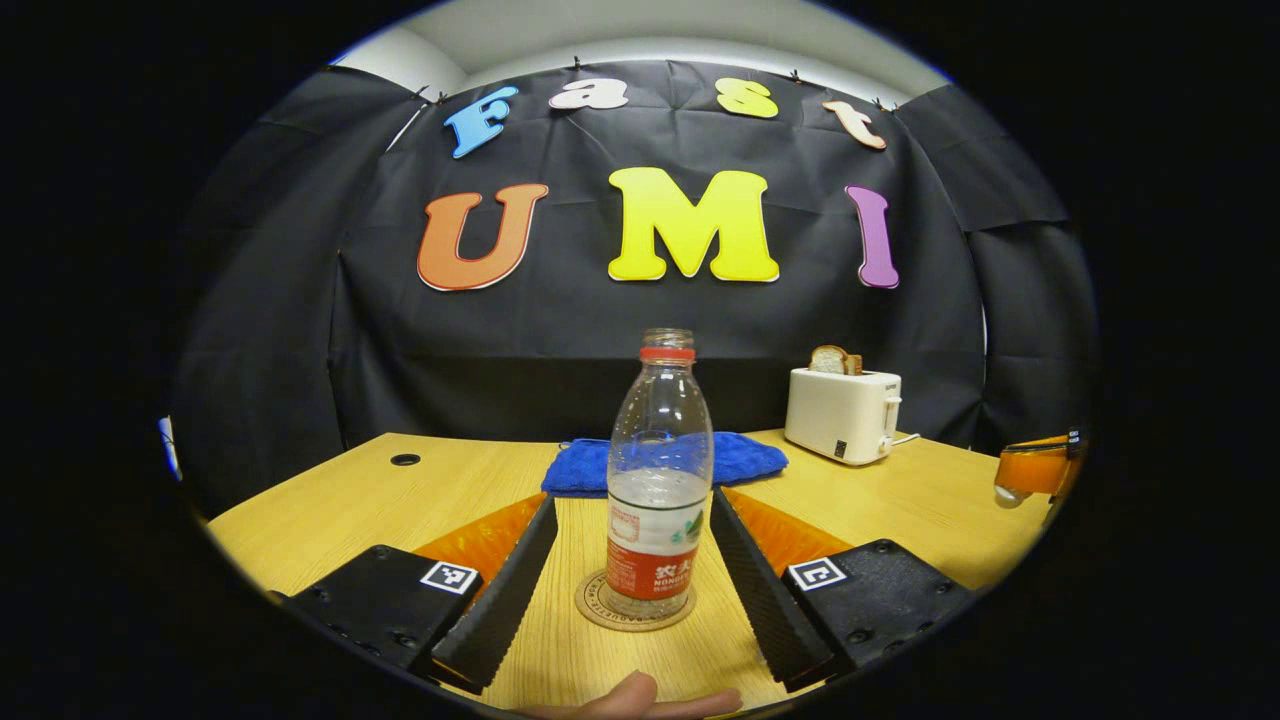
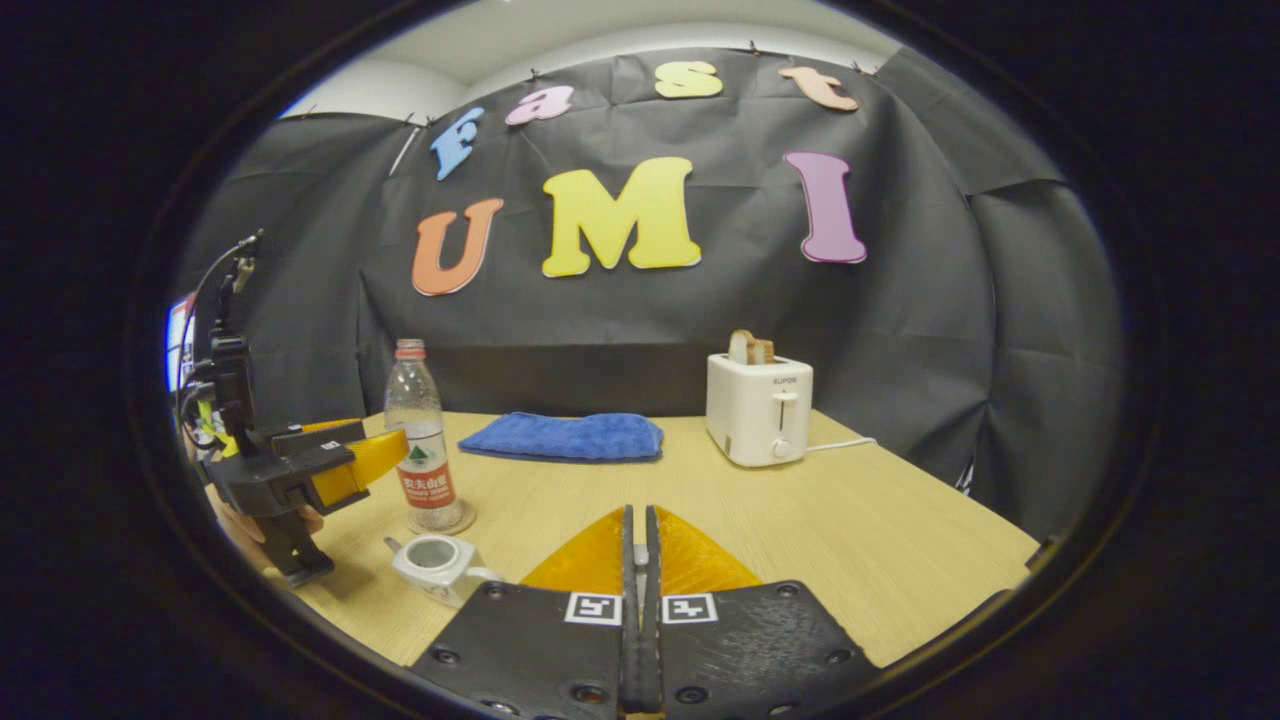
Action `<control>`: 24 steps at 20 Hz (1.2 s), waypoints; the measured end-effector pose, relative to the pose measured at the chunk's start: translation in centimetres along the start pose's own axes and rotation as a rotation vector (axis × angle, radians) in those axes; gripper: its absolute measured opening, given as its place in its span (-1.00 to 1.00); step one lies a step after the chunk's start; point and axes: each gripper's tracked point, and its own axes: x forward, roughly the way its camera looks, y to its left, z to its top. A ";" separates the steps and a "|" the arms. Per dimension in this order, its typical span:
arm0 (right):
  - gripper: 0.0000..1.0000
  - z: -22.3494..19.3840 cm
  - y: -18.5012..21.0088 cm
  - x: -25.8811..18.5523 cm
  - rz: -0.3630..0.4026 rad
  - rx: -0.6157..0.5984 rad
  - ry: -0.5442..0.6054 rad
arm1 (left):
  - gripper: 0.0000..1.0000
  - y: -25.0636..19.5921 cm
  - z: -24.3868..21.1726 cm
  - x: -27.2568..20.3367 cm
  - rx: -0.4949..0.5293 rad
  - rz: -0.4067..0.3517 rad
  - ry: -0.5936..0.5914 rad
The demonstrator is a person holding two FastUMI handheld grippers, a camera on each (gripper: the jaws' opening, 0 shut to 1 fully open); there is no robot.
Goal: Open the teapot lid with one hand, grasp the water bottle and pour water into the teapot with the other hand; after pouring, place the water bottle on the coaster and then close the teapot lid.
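A clear water bottle with a red label and no cap, about half full, stands upright on a round coaster. My left gripper is open, a finger on each side of the bottle and a gap on both sides. From the right gripper view the bottle stands just beyond a small white teapot whose top is open. My right gripper is shut. In the left gripper view it hangs at the far right with a small white piece, the teapot lid, pinched under its fingers.
A blue cloth lies at the back of the wooden table, with a white toaster holding toast to its right. A cable hole sits at the far left. A thumb shows at the lower edge.
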 end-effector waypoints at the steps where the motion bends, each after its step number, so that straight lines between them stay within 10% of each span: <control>1: -1.00 0.4 0.2 -0.2 0.001 -0.007 -0.011 | 0.93 0.0 0.1 -0.9 0.008 -0.001 -0.001; 7: -1.00 0.6 1.8 -2.1 0.061 -0.018 -0.006 | 0.92 0.0 0.2 -5.1 0.133 0.046 0.005; 24: -0.99 0.1 9.3 0.1 0.226 -0.019 0.037 | 0.95 3.7 3.3 -10.6 0.050 0.096 -0.015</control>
